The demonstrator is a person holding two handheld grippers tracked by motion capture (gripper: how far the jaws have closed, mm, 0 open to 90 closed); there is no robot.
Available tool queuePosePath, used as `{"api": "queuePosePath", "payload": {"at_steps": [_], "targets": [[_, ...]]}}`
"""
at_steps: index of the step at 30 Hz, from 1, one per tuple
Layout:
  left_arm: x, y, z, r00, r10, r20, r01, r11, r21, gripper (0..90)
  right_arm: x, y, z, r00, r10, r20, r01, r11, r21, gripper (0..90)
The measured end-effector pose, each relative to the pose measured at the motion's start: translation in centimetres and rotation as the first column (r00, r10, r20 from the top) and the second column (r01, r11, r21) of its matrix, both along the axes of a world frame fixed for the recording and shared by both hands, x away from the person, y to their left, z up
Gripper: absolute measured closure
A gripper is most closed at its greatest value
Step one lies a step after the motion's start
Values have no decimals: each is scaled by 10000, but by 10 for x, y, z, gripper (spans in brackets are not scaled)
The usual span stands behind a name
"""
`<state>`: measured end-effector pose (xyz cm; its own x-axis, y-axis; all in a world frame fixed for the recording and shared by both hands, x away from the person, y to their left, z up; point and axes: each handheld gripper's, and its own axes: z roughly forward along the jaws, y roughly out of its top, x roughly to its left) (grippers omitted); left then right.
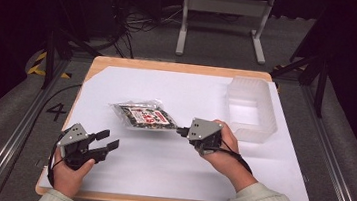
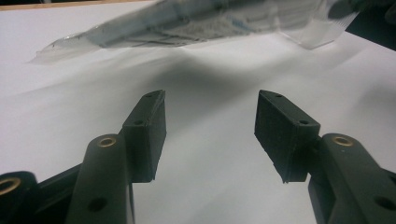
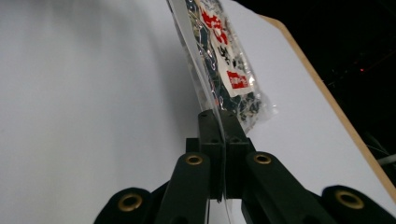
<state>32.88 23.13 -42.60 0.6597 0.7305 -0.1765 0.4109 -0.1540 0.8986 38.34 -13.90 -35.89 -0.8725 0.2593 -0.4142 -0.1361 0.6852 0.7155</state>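
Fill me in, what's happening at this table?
A person works two handheld grippers over a white-covered table. The right gripper is shut on the edge of a clear snack packet, lifting that end. The left gripper sits open nearby, holding nothing. A translucent bin stands at the right, apart from the packet.

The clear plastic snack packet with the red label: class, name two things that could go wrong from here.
1. The right gripper pinches only the thin edge of the clear plastic snack packet with the red label, so it might slip out.
2. The open left gripper gives no support; the packet could sag or swing before reaching the translucent plastic bin.
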Motion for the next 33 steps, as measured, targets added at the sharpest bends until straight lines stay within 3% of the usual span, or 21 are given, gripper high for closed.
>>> {"api": "queuePosePath", "payload": {"at_steps": [11, 20, 28, 33], "targets": [[0, -1, -1, 10000, -75, -57, 75, 10000, 41, 441, 17, -14, 62, 9940, -901, -619, 957, 9909, 943, 895], [1, -2, -1, 9999, -115, -57, 116, 9999, 73, 442, 21, -20, 84, 9827, -770, -1682, 1020, 9840, 1457, 895], [2, -3, -2, 9998, -192, -106, 193, 9998, 79, 442, 17, -28, 98, 9827, -367, -1814, 766, 9729, 2180, 894], [2, -4, -2, 9996, -245, -147, 246, 9996, 97, 443, 16, -36, 108, 9777, -115, -2097, 706, 9583, 2768, 893]]}}
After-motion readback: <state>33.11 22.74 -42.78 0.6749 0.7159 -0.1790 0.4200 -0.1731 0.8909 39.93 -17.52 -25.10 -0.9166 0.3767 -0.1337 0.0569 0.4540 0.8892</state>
